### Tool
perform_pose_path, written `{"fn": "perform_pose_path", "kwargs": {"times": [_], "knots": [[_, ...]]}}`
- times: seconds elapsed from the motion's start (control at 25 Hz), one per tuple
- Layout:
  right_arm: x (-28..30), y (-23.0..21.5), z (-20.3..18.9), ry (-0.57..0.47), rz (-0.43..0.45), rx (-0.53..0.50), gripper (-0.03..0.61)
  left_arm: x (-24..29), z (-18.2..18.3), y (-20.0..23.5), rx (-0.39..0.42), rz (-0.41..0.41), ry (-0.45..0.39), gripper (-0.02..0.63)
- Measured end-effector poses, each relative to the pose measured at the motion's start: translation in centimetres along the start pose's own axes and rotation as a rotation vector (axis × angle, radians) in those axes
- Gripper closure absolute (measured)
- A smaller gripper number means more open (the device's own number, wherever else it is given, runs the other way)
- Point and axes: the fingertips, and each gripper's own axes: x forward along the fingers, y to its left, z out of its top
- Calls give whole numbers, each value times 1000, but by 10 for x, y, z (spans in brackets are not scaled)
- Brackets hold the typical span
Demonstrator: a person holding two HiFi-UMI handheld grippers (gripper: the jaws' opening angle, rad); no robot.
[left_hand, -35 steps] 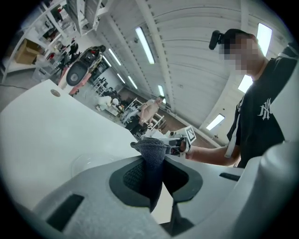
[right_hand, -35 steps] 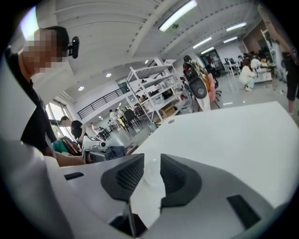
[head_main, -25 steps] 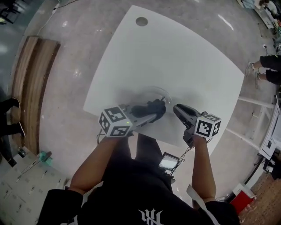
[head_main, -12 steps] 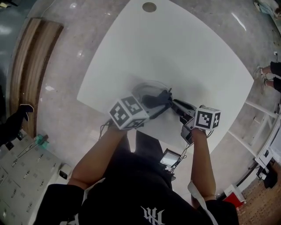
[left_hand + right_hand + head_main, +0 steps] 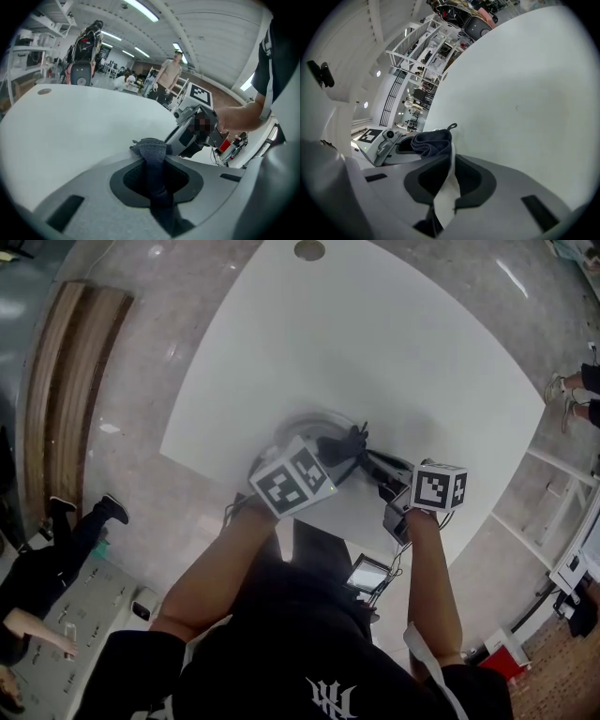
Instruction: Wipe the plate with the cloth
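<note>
Left gripper view: left tool [image 5: 151,160] clamped on dark cloth [image 5: 149,147], bunched fold protruding past tips. Right gripper view: right tool [image 5: 450,161] clamped on rim of white plate [image 5: 446,193]. Head view: plate at near edge of white table [image 5: 375,343], cloth against plate, between both tools.

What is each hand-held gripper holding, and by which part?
The left hand-held gripper pinches the dark cloth by a bunched fold; the right hand-held gripper clamps the white plate by its rim.
</note>
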Motion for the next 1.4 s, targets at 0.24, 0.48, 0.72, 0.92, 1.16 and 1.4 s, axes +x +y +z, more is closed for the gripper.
{"fn": "perform_pose_path", "kwargs": {"times": [0.24, 0.48, 0.72, 0.92, 1.16, 1.4], "knots": [[1, 0, -1, 1, 21, 26, 546, 5, 0, 2, 45, 34, 18, 563], [1, 1, 2, -31, 25, 58, 557, 0, -6, 12, 219, 194, 83, 563], [-1, -2, 5, -52, 11, 68, 560, -27, -18, 37, 254, 328, 133, 563], [-2, -2, 2, -59, 9, 79, 560, -70, -40, 63, 188, 400, 153, 563], [0, 0, -1, -73, 14, 90, 560, -112, -53, 75, 166, 468, 166, 563], [-2, 2, 1, -108, 15, 79, 560, -120, -61, 72, 164, 477, 194, 563]]}}
